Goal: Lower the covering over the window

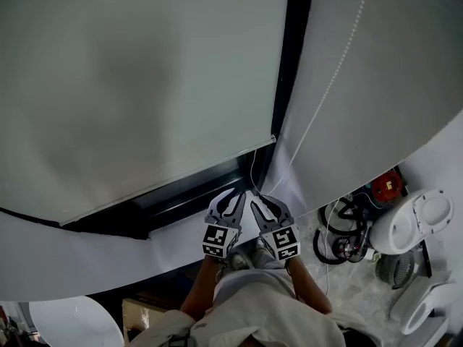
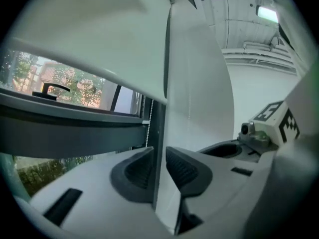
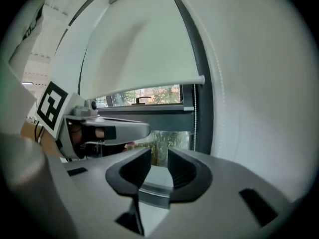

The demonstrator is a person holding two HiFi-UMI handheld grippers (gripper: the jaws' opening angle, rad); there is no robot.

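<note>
A pale roller blind (image 1: 137, 85) covers most of the window, and its bottom bar (image 1: 166, 183) hangs a little above the dark sill frame (image 1: 188, 201). A bead chain (image 1: 329, 85) runs down the white wall beside the frame. My left gripper (image 1: 235, 201) and right gripper (image 1: 264, 207) are side by side just below the blind's lower right corner. In the left gripper view the left gripper (image 2: 159, 166) is open with a narrow gap, the chain (image 2: 148, 121) beyond it. In the right gripper view the right gripper (image 3: 159, 166) is open and empty, the chain (image 3: 195, 118) ahead to the right.
Trees and a building show through the uncovered strip of glass (image 3: 144, 94). On the floor at the right lie coiled black cables (image 1: 340, 230), a red item (image 1: 387, 183), white appliances (image 1: 412, 223) and a grey round grille (image 1: 394, 270). A white wall (image 1: 376, 63) stands to the right.
</note>
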